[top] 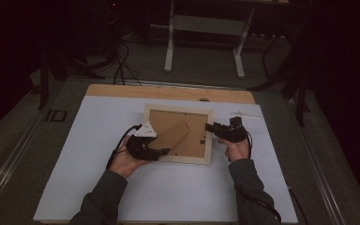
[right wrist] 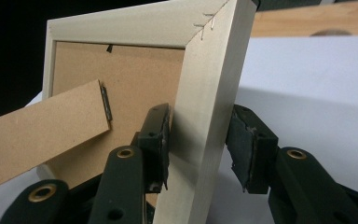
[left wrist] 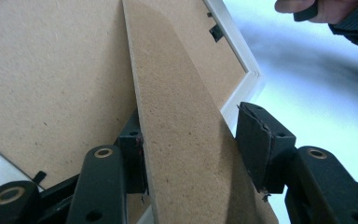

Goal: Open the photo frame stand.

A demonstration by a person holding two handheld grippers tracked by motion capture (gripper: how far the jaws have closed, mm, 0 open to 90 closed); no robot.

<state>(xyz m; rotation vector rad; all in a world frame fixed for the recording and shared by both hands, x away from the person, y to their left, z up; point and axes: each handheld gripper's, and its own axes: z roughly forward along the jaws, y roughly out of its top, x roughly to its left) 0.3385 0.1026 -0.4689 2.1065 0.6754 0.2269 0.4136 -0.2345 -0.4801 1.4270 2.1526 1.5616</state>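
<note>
A wooden picture frame lies face down near the surface's far edge. Left gripper jaws grip its cardboard stand; right gripper jaws straddle its right rail, apparently pressing.

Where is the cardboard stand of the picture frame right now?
In the high view the cardboard stand lies across the picture frame's back, mid-table, its lower end between the left gripper's jaws.

Nothing legible — no text, labels, numbers.
</note>
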